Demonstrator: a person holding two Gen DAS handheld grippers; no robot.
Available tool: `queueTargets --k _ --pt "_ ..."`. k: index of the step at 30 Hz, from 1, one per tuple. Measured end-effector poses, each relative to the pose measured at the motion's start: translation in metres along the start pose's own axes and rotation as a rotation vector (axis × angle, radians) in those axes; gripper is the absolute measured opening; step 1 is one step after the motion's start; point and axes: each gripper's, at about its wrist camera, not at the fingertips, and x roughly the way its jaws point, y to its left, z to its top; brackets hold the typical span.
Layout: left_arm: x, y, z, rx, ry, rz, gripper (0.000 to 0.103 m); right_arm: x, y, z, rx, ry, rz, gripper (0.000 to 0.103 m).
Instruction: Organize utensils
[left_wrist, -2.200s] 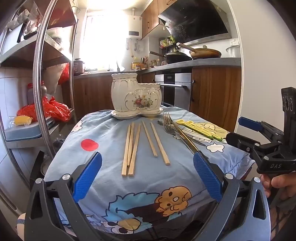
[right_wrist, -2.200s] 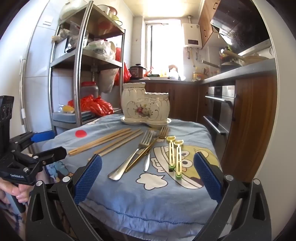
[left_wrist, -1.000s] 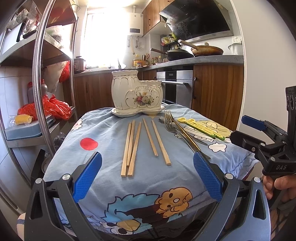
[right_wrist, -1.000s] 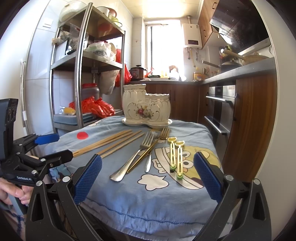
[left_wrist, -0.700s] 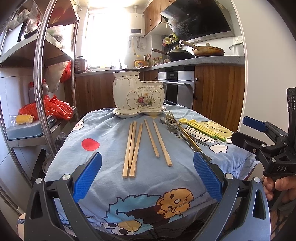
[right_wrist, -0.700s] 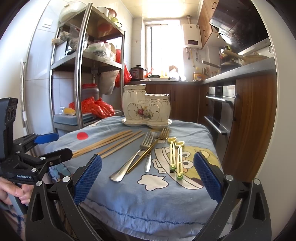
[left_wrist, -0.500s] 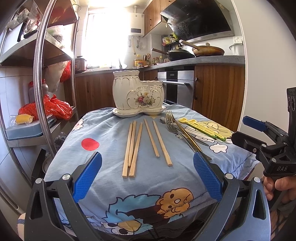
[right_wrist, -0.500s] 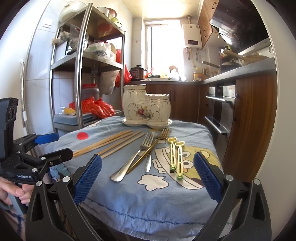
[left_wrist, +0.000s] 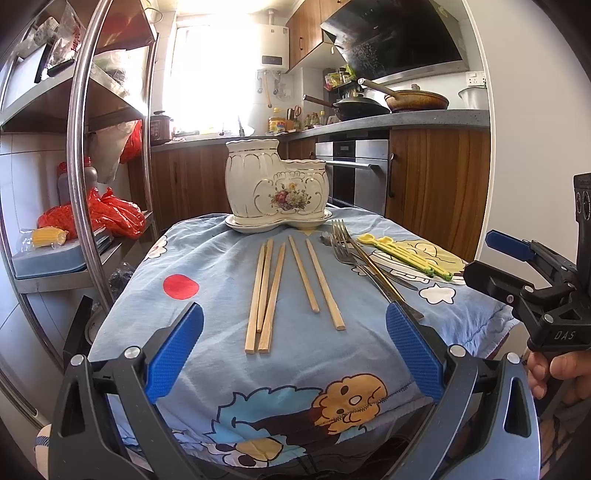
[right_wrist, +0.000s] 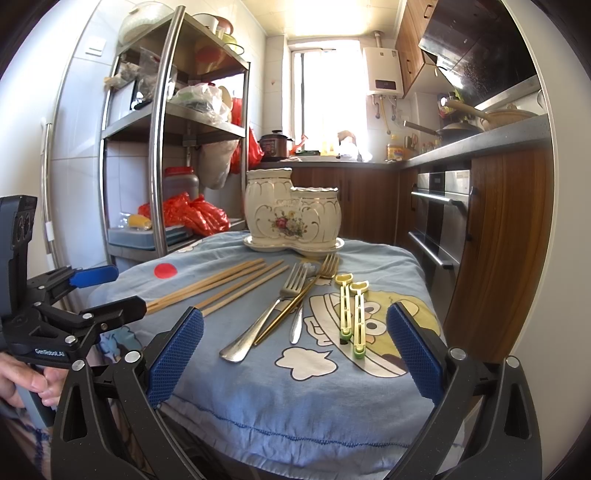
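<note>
Stuff you can't really make out here

The left gripper's blue pad (left_wrist: 413, 350) covers the fork handles (left_wrist: 400, 304), the holder's (right_wrist: 291, 218) insides aren't visible, and the window (left_wrist: 214, 77) is totally blown out.

A cloth (left_wrist: 207, 258) covers the table. At its far edge a ceramic holder (left_wrist: 277, 184) stands on a saucer (left_wrist: 240, 226). In front of it five chopsticks (left_wrist: 269, 291) lie side by side on the cloth, pointing toward the holder. To their right lie two forks (right_wrist: 291, 295) and a spoon (right_wrist: 297, 325), overlapping. Farther right two plastic tongs (right_wrist: 351, 314) lie parallel. A metal shelf rack (right_wrist: 159, 147) stands left of the table, kitchen cabinets (right_wrist: 509, 221) right.
</note>
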Motion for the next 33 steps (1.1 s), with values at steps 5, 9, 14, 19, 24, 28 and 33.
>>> queueTargets --k 5,9,14,19,24,28,33 --pt "-0.0002 -0.0003 -0.0002 0.0 -0.001 0.0 0.098 0.0005 -0.0002 -0.0003 0.0 0.0 0.001 0.098" --pt "-0.0005 -0.0003 -0.0001 0.0 -0.003 0.001 0.098 0.0001 0.0001 0.0 0.0 0.001 0.001 0.098" --pt "-0.0006 -0.0002 0.0 0.002 -0.003 0.0 0.098 0.0008 -0.0002 -0.0006 0.0 0.0 0.0 0.098" --pt "-0.001 -0.0005 -0.0003 0.001 -0.003 0.001 0.098 0.0022 -0.0011 -0.0014 0.001 0.0 0.0 0.098" --pt "-0.0013 -0.0003 -0.0002 -0.004 -0.002 0.002 0.098 0.002 -0.0012 -0.0014 0.001 0.0 0.001 0.098" --pt "-0.0014 -0.0002 0.0 -0.008 -0.001 0.005 0.098 0.0021 -0.0012 -0.0016 0.002 0.0 0.001 0.098" --pt "-0.0003 0.0001 0.0002 -0.008 0.003 0.004 0.098 -0.0004 -0.0006 -0.0006 0.0 -0.001 0.001 0.098"
